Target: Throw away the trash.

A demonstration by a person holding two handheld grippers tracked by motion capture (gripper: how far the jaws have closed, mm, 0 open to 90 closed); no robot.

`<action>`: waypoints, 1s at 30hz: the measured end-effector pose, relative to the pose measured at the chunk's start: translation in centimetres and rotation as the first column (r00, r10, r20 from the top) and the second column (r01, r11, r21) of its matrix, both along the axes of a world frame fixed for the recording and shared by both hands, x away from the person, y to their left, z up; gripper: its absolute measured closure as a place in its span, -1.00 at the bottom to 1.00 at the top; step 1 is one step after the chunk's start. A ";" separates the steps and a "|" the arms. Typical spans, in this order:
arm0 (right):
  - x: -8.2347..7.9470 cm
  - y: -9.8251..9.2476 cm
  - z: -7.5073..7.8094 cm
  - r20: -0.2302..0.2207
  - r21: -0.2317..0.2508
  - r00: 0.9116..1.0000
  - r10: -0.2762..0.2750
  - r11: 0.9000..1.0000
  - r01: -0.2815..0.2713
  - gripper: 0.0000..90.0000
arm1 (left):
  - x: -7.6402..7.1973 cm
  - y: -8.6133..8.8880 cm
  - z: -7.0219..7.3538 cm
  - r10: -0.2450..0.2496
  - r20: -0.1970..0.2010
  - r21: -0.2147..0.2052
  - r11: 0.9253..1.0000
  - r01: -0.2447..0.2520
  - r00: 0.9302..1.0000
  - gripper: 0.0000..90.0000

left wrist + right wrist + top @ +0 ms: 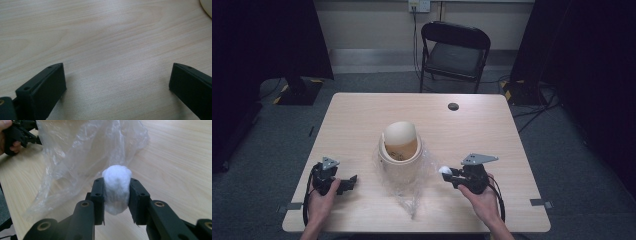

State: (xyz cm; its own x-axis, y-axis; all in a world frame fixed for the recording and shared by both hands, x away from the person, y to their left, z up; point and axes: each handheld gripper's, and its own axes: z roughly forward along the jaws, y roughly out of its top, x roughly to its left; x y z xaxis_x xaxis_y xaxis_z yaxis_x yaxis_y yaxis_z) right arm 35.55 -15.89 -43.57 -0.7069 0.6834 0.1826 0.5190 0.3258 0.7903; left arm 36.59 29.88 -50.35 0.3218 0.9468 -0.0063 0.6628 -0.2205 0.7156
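A cream bin (400, 159) with a tilted swing lid (400, 134) stands at the table's middle, wrapped in a clear plastic bag (412, 187) that spreads onto the table. My right gripper (447, 173) sits just right of the bin, shut on a white cotton ball (444, 170). In the right gripper view the cotton ball (116, 188) is squeezed between the fingers (98, 195), with the plastic bag (82, 157) right behind. My left gripper (352, 181) rests left of the bin, open, over bare wood; its fingers (50, 82) stand wide apart.
The light wooden table (357, 115) has a dark round grommet (453, 106) near its far edge. A black folding chair (454, 52) stands beyond the table. Dark curtains and stand bases flank both far corners.
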 end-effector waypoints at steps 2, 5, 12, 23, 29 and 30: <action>0.1 0.4 0.3 0.010 0.003 1.000 0.004 1.000 -0.004 0.54 | 0.0 0.0 0.0 -0.001 0.000 0.004 1.000 0.001 1.000 -0.99; 0.2 0.6 0.5 0.015 0.003 1.000 0.012 1.000 -0.013 0.54 | 0.0 0.0 0.0 -0.002 -0.001 0.006 1.000 0.002 1.000 -0.99; 0.5 1.3 1.5 0.032 0.017 0.999 0.020 1.000 -0.021 0.55 | 0.0 0.0 0.0 -0.002 -0.001 0.005 1.000 0.002 1.000 -0.99; 1.0 3.0 3.4 0.064 0.041 0.996 0.060 0.997 -0.062 0.55 | 0.0 0.0 0.0 -0.002 0.000 0.004 1.000 0.002 1.000 -0.99; 1.5 3.4 4.2 0.063 0.056 0.996 0.062 0.996 -0.065 0.55 | 0.0 0.0 0.0 -0.002 -0.001 0.005 1.000 0.002 1.000 -0.99; 1.6 3.6 4.3 0.064 0.054 0.996 0.068 0.996 -0.072 0.55 | 0.0 0.0 0.0 0.000 0.000 0.000 1.000 0.000 1.000 -0.99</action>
State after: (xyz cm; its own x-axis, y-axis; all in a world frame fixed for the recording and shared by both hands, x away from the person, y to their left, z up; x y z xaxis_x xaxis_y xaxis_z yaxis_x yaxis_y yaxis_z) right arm 37.14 -12.32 -39.30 -0.7638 0.6216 0.1739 0.4461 0.3137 0.8382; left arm 36.60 29.89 -50.35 0.3219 0.9468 -0.0059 0.6626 -0.2208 0.7157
